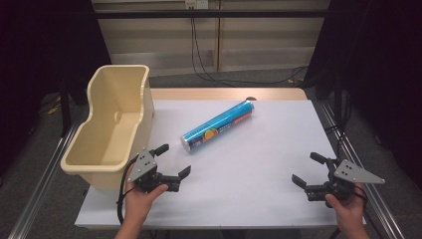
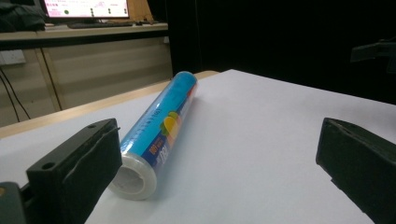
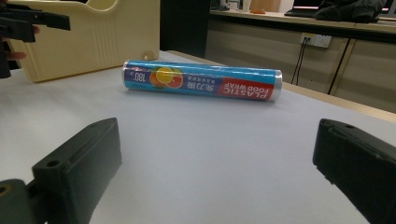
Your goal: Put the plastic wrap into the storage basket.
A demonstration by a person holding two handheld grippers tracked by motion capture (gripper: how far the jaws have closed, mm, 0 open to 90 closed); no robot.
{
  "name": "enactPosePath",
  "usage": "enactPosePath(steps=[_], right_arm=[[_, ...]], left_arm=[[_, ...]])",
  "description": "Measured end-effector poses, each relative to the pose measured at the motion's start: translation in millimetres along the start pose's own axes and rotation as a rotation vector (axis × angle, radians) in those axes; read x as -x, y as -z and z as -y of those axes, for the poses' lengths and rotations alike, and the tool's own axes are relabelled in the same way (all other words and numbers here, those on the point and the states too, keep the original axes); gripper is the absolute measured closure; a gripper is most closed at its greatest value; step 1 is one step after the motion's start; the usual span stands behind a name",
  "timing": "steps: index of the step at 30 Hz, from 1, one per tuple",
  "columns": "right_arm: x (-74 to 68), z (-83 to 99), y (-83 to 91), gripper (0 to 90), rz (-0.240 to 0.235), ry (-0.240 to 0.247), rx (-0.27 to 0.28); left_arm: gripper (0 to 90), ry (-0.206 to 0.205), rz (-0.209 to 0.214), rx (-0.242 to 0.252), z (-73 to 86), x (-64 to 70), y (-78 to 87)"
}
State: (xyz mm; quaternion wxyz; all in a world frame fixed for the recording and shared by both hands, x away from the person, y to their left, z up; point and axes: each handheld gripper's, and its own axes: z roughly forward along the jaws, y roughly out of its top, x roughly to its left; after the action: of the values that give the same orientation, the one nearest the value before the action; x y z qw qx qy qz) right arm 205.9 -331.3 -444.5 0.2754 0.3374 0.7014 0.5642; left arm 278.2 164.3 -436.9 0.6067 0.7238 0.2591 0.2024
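A blue roll of plastic food wrap [image 1: 218, 126] lies on its side on the white tabletop [image 1: 259, 169], slanting from near left to far right. In the left gripper view the roll [image 2: 159, 130] points its open end toward me; in the right gripper view the roll [image 3: 201, 80] lies crosswise. My left gripper [image 1: 172, 160] is open at the front left, a short way from the roll's near end. My right gripper [image 1: 308, 169] is open at the front right, well away from the roll. Both hold nothing.
A cream plastic bin [image 1: 113, 124] stands at the table's left edge, just behind my left gripper; it appears as the bin [image 3: 88, 37] in the right gripper view. Cables [image 1: 209, 59] hang against the wall beyond the table. Metal rails [image 1: 358, 159] run along both table sides.
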Motion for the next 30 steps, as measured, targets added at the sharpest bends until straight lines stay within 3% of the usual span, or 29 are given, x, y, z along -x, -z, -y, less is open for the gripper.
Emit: enactPosePath(steps=[11,15,20,27,30], right_arm=[[-0.2,0.1,0.1,1.0,-0.003,0.004,-0.007],[-0.2,0.3,-0.1,1.0,-0.006,0.005,-0.008],[0.1,0.4,-0.3,1.0,-0.009,0.004,-0.009],[0.3,0.3,-0.3,1.1,-0.013,0.001,-0.006],[0.3,0.3,-0.4,1.1,-0.015,0.001,-0.006]], left_arm=[[0.0,-0.002,0.005,-0.043,-10.4,-9.8,-36.6],[0.0,0.032,0.004,-0.041,-16.9,-18.3,-56.3],[0.0,0.045,-0.004,-0.039,-21.5,-23.6,-71.1],[0.0,0.079,-0.004,-0.104,-27.7,-29.9,-95.0],[0.0,0.053,-0.013,-0.152,-28.6,-33.5,-106.7]])
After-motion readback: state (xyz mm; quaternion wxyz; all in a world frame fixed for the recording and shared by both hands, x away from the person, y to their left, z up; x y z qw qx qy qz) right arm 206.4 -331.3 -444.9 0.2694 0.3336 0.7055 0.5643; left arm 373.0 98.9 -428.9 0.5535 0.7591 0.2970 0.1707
